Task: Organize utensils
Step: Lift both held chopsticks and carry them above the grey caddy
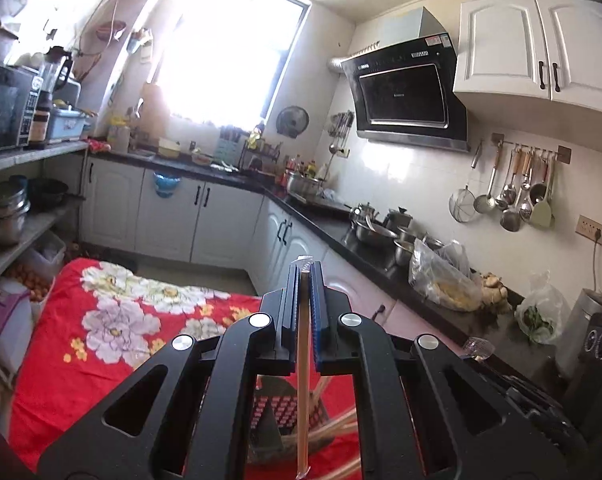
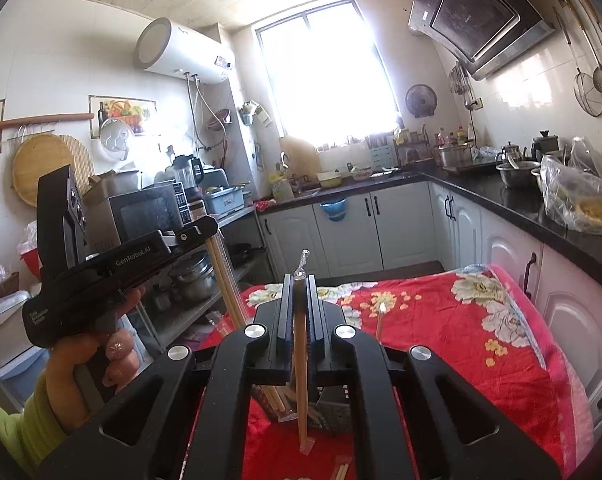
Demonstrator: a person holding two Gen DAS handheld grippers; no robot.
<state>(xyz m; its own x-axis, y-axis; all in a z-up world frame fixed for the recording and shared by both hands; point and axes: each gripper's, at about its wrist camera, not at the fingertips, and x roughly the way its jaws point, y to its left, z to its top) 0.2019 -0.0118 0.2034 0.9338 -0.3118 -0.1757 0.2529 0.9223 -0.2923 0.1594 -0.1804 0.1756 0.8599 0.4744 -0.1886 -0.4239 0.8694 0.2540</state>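
We see a table covered by a red cloth with flowers [image 2: 453,328], which is the largest thing in front of us. On this cloth, below both grippers, stands a dark woven basket [image 1: 273,412] with several wooden chopsticks [image 1: 341,422] leaning in it. The left gripper [image 1: 305,276] has its fingers nearly closed, and they pinch one pair of chopsticks in a clear wrapper [image 1: 303,360] that hangs down over the basket. The right gripper [image 2: 299,282] is closed in the same way on another wrapped pair of chopsticks [image 2: 299,364], upright above the cloth. On the cloth beside it stands one thin stick [image 2: 379,320].
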